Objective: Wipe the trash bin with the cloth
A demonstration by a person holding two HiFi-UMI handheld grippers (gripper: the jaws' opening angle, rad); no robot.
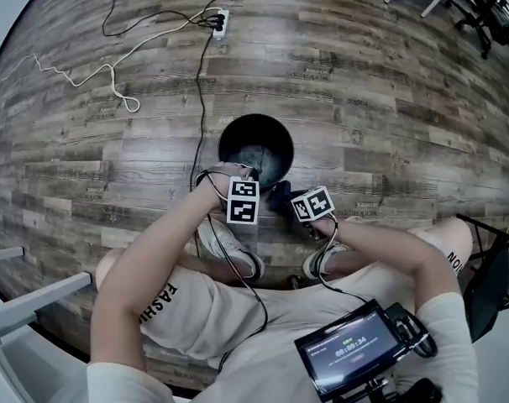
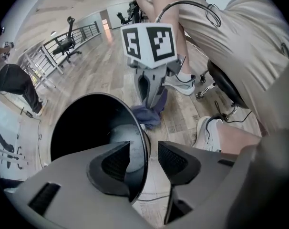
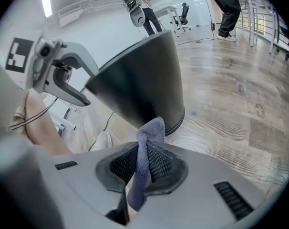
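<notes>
A black round trash bin (image 1: 256,148) stands on the wood floor in front of my feet. My left gripper (image 2: 143,151) is open and straddles the bin's near rim (image 2: 145,149): one jaw is inside the bin, the other outside, and the pads do not press on the rim. My right gripper (image 3: 145,163) is shut on a blue-grey cloth (image 3: 147,149), which sticks up and hangs down between its pads. In the left gripper view the cloth (image 2: 148,114) hangs beside the bin's outer wall. In the head view the right gripper (image 1: 284,200) is just right of the left gripper (image 1: 240,175).
A power strip (image 1: 219,22) with black and white cables lies on the floor beyond the bin. My shoes (image 1: 238,257) are close under the grippers. A dark chair (image 1: 490,284) is at the right, a white frame (image 1: 23,305) at the left.
</notes>
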